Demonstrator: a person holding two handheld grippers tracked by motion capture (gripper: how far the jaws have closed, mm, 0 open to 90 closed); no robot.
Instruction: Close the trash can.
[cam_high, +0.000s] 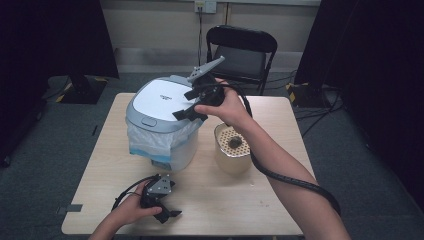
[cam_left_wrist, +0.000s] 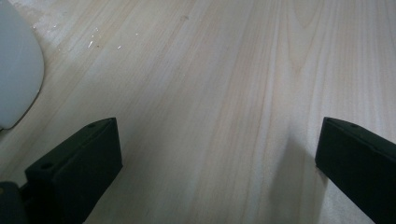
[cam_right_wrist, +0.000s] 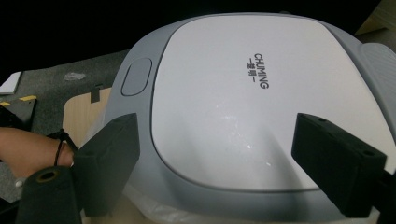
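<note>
The right hand-held gripper (cam_high: 192, 105) hovers over the near right part of the grey, white-topped plastic lidded bin (cam_high: 162, 112), jaws released, nothing between them. The bin, lined with a translucent plastic bag (cam_high: 150, 142), stands at the far left of the pale wooden tabletop (cam_high: 210, 200). A cream perforated-top container (cam_high: 232, 150) stands just right of the bin. The left hand-held gripper (cam_high: 167, 212) rests at the near edge, jaws spread, empty.
</note>
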